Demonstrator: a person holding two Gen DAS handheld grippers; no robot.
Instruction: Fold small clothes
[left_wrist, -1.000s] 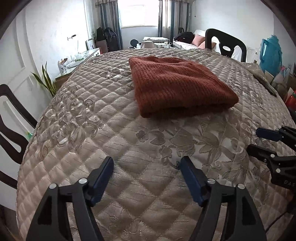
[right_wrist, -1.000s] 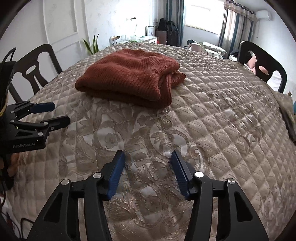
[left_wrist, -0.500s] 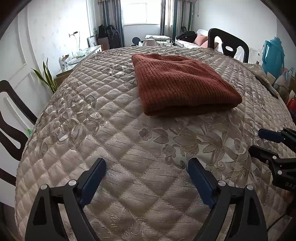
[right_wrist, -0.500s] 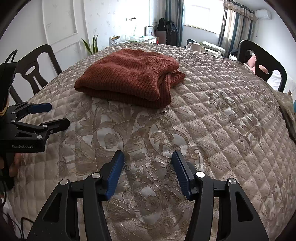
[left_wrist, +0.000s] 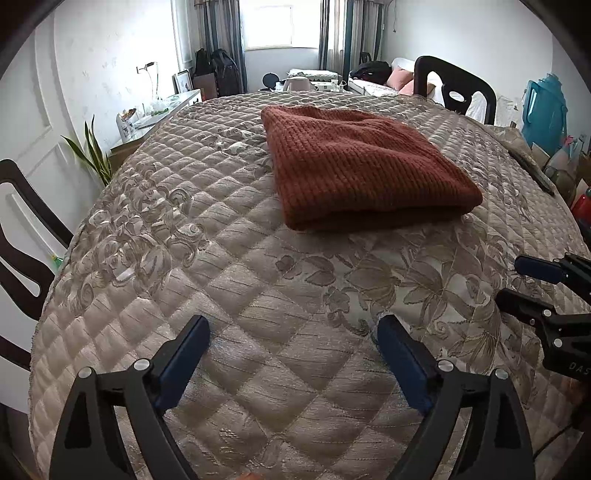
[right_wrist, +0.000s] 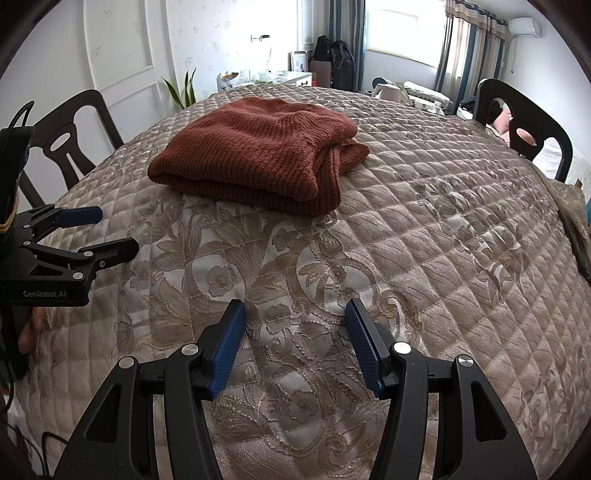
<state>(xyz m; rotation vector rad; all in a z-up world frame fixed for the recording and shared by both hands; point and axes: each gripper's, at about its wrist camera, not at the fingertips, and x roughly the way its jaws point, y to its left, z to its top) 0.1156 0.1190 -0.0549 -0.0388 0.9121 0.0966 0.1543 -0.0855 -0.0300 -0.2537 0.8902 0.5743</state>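
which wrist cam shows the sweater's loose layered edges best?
Right wrist: the rust sweater shows its stacked layers and a loose end at its right side. Left wrist shows only the smooth top and one folded front edge.

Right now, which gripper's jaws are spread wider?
The left gripper: its blue pads stand far apart over bare quilt, empty. The right gripper is open too, but narrower.

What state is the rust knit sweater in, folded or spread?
Folded. The sweater lies as a compact stacked rectangle on the quilted cover, layered edges showing at its near side.

Both tongs (left_wrist: 293, 345) (right_wrist: 295, 328) are black, silver-screwed, with ribbed blue pads (right_wrist: 229, 347); one reads "GenRobot.AI".
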